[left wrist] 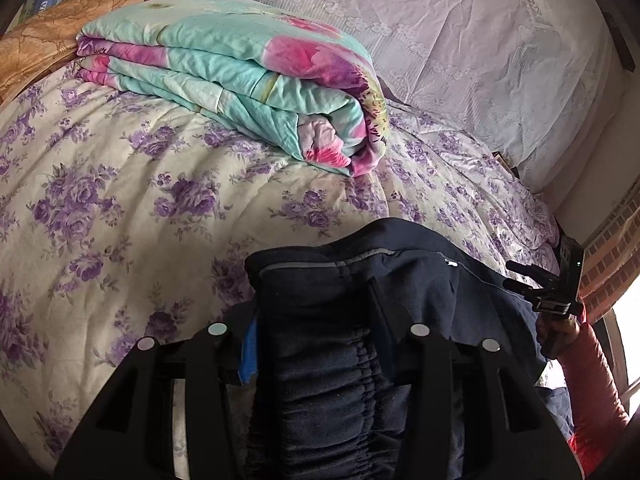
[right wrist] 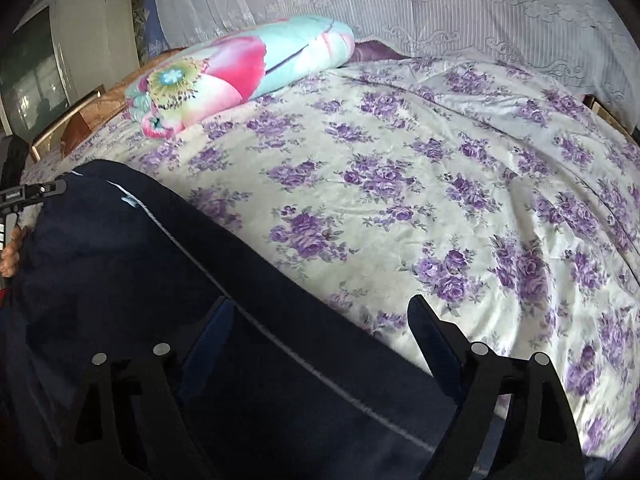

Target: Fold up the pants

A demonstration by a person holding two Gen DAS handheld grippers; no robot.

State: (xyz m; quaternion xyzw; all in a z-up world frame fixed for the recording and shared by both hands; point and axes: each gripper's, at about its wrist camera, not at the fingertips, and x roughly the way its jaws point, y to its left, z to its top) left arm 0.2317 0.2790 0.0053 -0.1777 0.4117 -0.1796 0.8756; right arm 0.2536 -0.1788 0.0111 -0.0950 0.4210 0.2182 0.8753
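Note:
Dark navy pants (left wrist: pixel 340 320) with a gathered elastic waistband and a thin grey seam stripe lie on the near side of the bed. In the left wrist view the waistband runs between the fingers of my left gripper (left wrist: pixel 316 320), which are spread wide with the bunched cloth filling the gap. In the right wrist view the pants (right wrist: pixel 160 300) cross between the fingers of my right gripper (right wrist: pixel 320 316), which stand wide apart over the cloth. The right gripper (left wrist: pixel 536 284) also shows at the pants' far right edge.
The bed has a white cover with purple flowers (right wrist: pixel 440 200). A folded turquoise and pink quilt (left wrist: pixel 240 72) lies at the back, with an orange blanket (left wrist: pixel 40 40) behind it. A lace curtain (right wrist: pixel 400 0) hangs along the far side. A brick wall (left wrist: pixel 608 248) is at the right.

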